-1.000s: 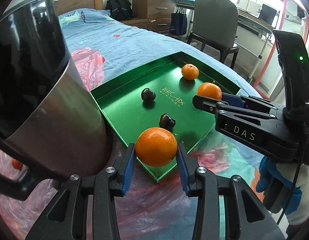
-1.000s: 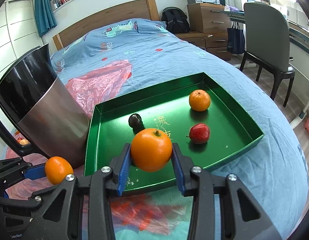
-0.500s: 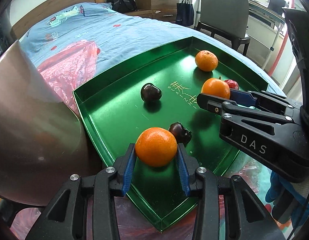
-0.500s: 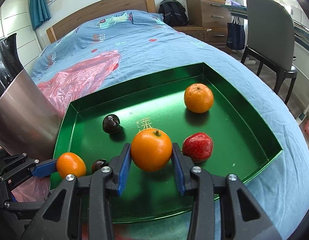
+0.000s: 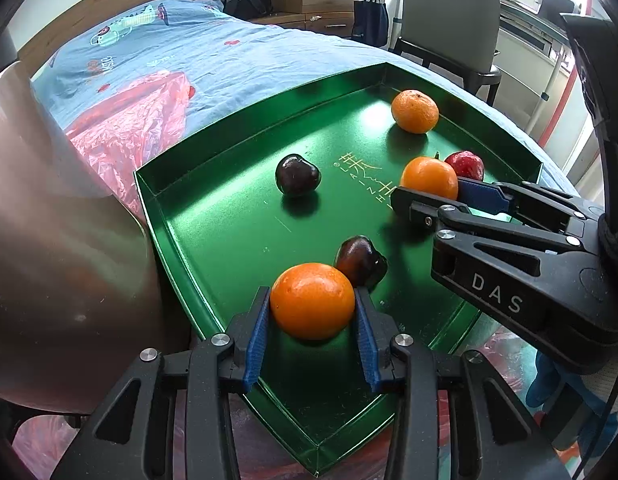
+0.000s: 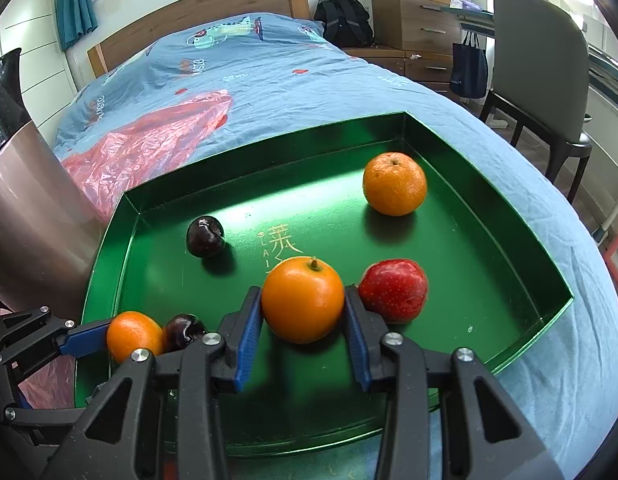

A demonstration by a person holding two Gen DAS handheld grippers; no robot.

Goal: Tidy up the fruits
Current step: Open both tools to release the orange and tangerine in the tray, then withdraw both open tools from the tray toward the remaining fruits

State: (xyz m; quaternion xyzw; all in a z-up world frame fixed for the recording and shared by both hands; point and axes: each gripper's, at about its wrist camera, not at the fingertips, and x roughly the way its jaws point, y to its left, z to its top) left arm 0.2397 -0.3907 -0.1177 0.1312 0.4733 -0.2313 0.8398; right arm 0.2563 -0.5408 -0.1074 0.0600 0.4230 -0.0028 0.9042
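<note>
A green tray (image 5: 213, 216) lies on the bed. My left gripper (image 5: 312, 312) is shut on an orange (image 5: 312, 306), low over the tray's near corner, beside a dark plum (image 5: 359, 260). My right gripper (image 6: 303, 312) is shut on a stemmed orange (image 6: 303, 305), low over the tray middle, next to a red strawberry (image 6: 393, 290). In the tray also lie a loose orange (image 6: 394, 184) at the far right and another dark plum (image 6: 205, 236). The right gripper also shows in the left wrist view (image 5: 433, 188), and the left gripper in the right wrist view (image 6: 129, 336).
A tall steel jug (image 5: 61, 248) stands just left of the tray (image 6: 509, 256). A red plastic bag (image 6: 149, 148) lies on the blue bedsheet behind the tray. A chair (image 6: 541, 60) and drawers stand beyond the bed's right side.
Both grippers have moved forward and down over the tray with their oranges still held. The tray and fruits look larger and nearer.
</note>
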